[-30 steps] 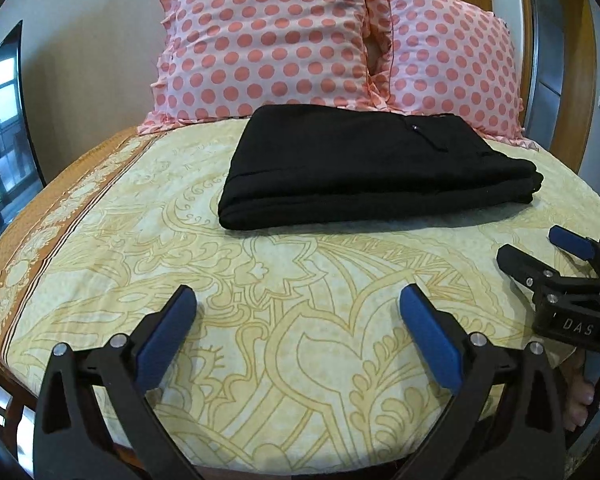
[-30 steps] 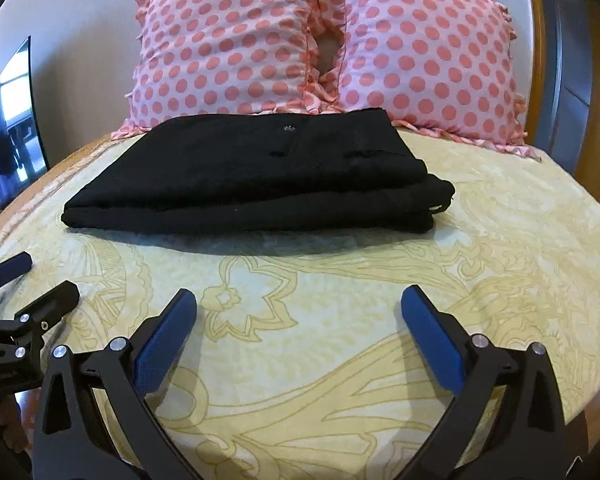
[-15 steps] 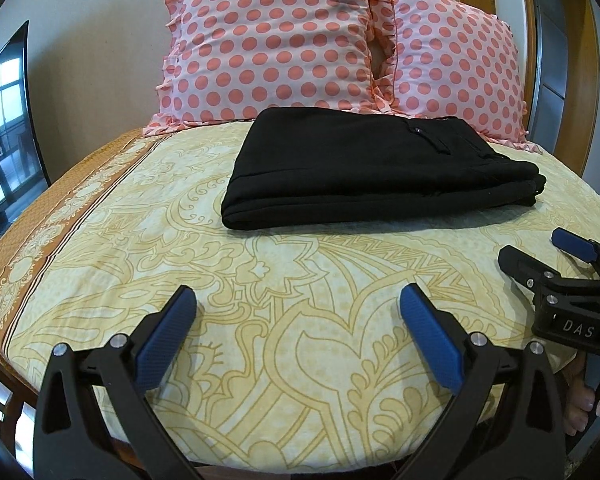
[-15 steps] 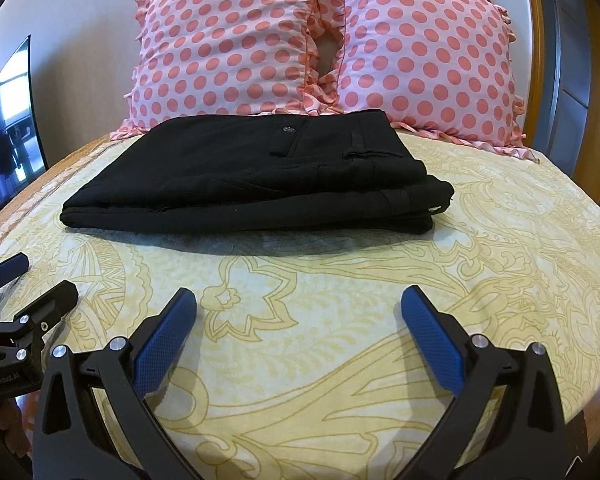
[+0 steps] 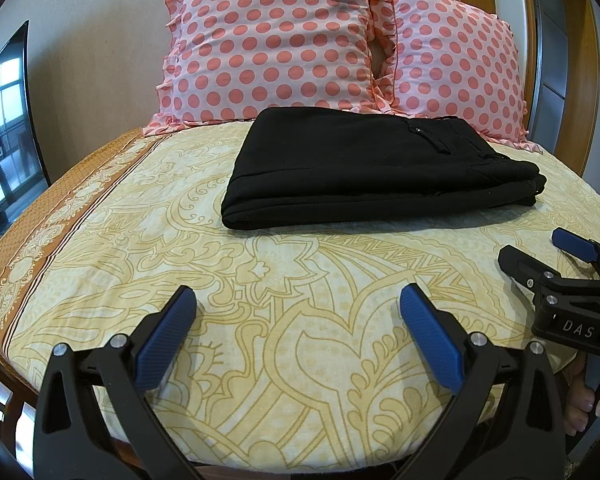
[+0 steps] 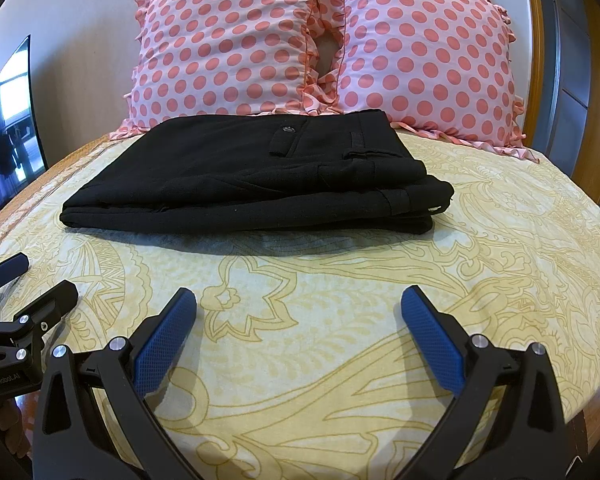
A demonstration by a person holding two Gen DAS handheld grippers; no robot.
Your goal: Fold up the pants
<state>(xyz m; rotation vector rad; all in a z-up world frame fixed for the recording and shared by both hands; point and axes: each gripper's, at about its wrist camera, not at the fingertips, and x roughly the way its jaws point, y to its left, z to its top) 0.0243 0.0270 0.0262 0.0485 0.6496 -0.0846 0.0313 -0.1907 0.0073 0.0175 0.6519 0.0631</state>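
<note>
**A:** Where are the pants right now?

**B:** Folded into a flat black stack on the bed, just in front of the two spotted pillows, with the back edge of the stack close to them. Both claws are well short of the pants, over bare sheet. The left claw has its jaws spread wide with nothing between them, and the right claw is the same, spread and empty.

**A:** How would that stack handle?

**B:** I'd judge it soft and limp, light enough for one claw but floppy. The layers would likely slide apart if pinched from the top only. The cloth looks matte, not slippery.

**A:** So where to take hold?

**B:** At the thick folded edge on the side of the pants nearest the claws, where all layers meet. The waistband end, with the button and belt loops, sits toward the right of the stack and looks stiffer. It probably gives a firmer bite.

**A:** Room to move?

**B:** Plenty of open sheet in front of the pants and to either side. Behind them the pillows crowd in, so any lift or slide should come forward. The sheet ends just below the claws.
</note>
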